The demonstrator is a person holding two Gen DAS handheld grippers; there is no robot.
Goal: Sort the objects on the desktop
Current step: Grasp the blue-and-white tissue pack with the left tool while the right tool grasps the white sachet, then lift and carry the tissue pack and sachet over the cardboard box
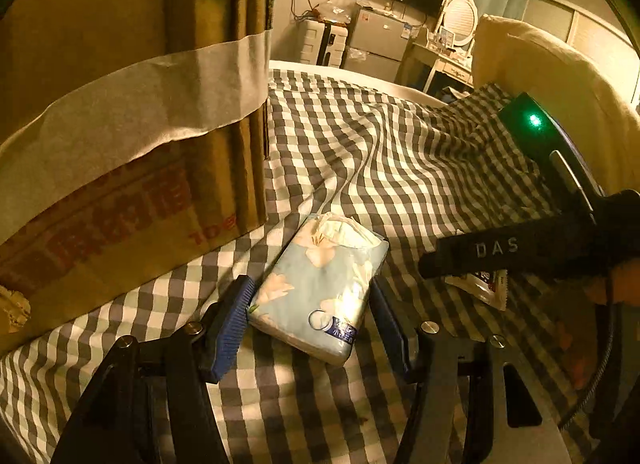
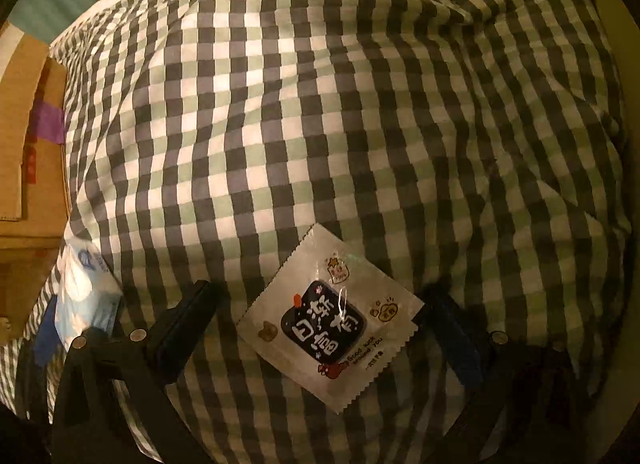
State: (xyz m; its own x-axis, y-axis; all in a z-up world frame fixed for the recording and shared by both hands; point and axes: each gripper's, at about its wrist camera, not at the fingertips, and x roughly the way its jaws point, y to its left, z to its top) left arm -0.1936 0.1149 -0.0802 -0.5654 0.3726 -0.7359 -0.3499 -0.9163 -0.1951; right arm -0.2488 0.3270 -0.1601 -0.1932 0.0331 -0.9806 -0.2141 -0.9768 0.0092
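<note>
Two soft packets lie on a rumpled checked cloth (image 2: 320, 111) in grey, white and pale green. Left gripper (image 1: 314, 304): ribbed blue pads (image 1: 230, 328) flank a pale blue, flower-printed tissue pack (image 1: 320, 288), its plastic wrap torn open at the far end; jaws spread, whether the pads touch cannot be told. Right gripper (image 2: 320, 328): jaws spread either side of a flat, glossy silver sachet (image 2: 330, 334) with serrated edges and a dark square label. Far left stands a brown corrugated cardboard box (image 1: 120, 103), banded with pale tape; its contents are hidden.
</note>
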